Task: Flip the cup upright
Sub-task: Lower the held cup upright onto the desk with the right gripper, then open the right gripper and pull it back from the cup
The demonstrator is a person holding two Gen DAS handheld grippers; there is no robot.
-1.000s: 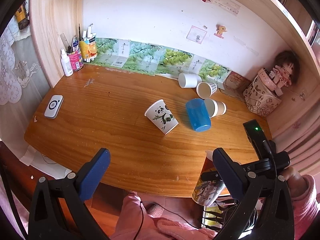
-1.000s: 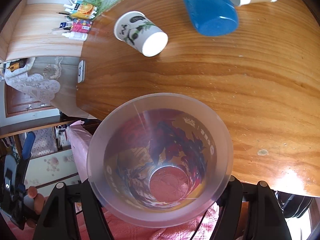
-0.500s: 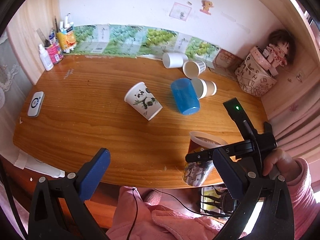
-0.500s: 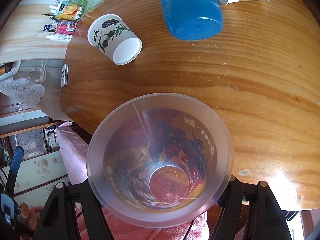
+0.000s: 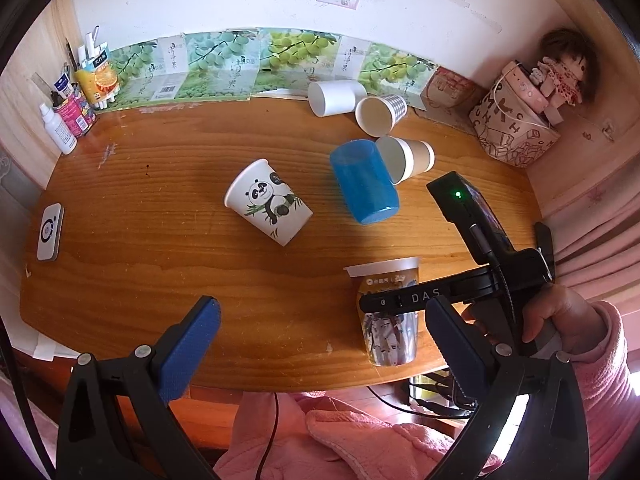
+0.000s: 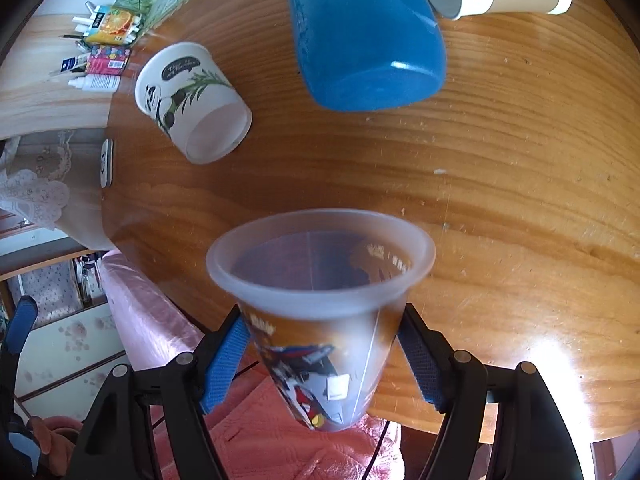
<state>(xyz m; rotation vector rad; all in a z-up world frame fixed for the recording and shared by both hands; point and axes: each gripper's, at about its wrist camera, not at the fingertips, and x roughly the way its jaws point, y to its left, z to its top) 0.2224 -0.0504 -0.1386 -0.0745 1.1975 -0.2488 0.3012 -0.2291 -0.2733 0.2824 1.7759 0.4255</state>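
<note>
Each hand-held gripper [image 5: 320, 344] has black arms, silver screws and blue ribbed pads [image 6: 420, 368]. The right one bears white "DAS" lettering. A pink fleece sleeve [image 5: 604, 368] covers the wrist.

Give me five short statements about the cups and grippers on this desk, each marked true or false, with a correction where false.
1. The right gripper holds the printed plastic cup with its rim up. True.
2. The left gripper is clamped on the panda cup. False: it is open and holds nothing; the panda cup lies apart on the desk.
3. The blue cup lies on its side. True.
4. The brown-sleeved paper cup stands upright. False: it lies on its side next to the blue cup.
5. The checked paper cup sits near the back wall. True.
</note>
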